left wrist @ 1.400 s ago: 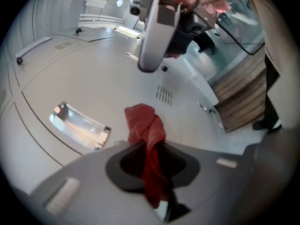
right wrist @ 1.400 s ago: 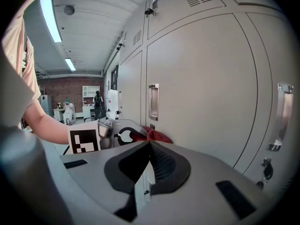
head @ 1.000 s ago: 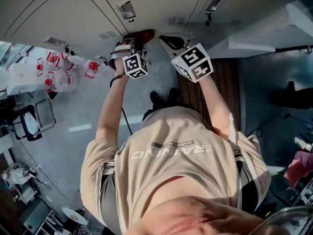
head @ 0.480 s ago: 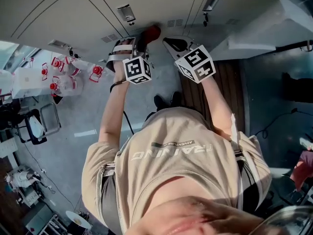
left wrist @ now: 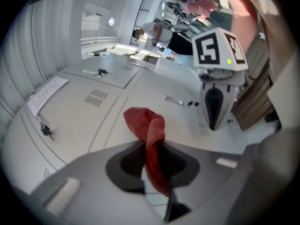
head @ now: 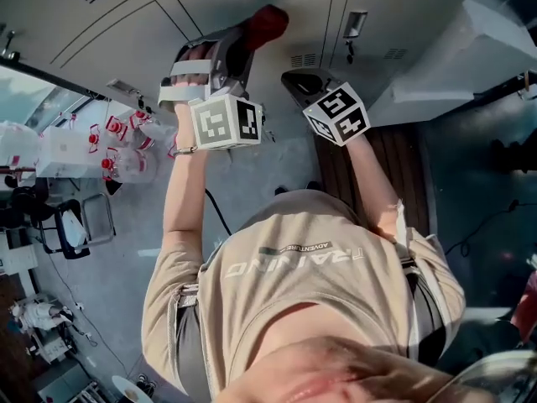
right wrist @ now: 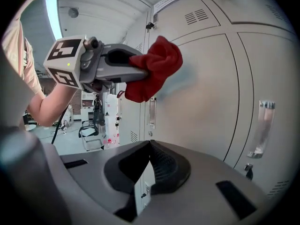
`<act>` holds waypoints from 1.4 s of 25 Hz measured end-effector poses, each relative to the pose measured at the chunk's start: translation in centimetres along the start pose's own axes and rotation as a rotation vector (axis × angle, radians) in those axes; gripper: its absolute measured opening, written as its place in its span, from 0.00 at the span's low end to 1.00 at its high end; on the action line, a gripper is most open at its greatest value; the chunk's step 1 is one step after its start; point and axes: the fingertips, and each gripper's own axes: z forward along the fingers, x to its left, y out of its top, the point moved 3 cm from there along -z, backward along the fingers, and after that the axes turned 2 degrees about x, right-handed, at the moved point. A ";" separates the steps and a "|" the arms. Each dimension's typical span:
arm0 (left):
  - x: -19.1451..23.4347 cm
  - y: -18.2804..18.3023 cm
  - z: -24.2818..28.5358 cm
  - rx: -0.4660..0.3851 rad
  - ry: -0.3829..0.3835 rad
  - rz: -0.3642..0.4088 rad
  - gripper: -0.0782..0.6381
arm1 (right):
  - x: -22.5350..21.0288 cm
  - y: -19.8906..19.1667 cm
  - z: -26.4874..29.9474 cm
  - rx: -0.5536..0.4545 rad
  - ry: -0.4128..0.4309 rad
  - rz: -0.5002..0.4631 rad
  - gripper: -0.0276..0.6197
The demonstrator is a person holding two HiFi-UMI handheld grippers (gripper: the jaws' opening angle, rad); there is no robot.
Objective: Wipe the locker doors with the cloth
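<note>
Pale grey locker doors (right wrist: 206, 88) stand close ahead, split by curved seams, with a vertical handle (right wrist: 263, 128) near one door's right edge. The left gripper (left wrist: 152, 156) is clamped on the red cloth (right wrist: 154, 67), whose bunched end sits at a door's face just left of a seam; whether it actually touches cannot be told. The right gripper (right wrist: 150, 146) is held short of the same doors, jaws together with nothing between them. Away from the doors lies open grey floor (head: 126, 250). A chair (head: 80, 225) and red-capped bottles (head: 117, 145) stand well off along the locker row.
</note>
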 end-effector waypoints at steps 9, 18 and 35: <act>7.9 2.9 -1.3 -0.046 0.165 0.067 0.20 | 0.3 5.4 -1.2 -0.085 0.000 -0.102 0.06; 11.4 2.9 0.7 0.015 0.235 0.115 0.20 | 0.2 5.2 -1.9 -0.085 -0.007 -0.103 0.06; 6.0 2.5 5.2 -0.005 0.178 0.027 0.20 | -2.9 -0.9 -3.0 0.023 -0.043 0.015 0.06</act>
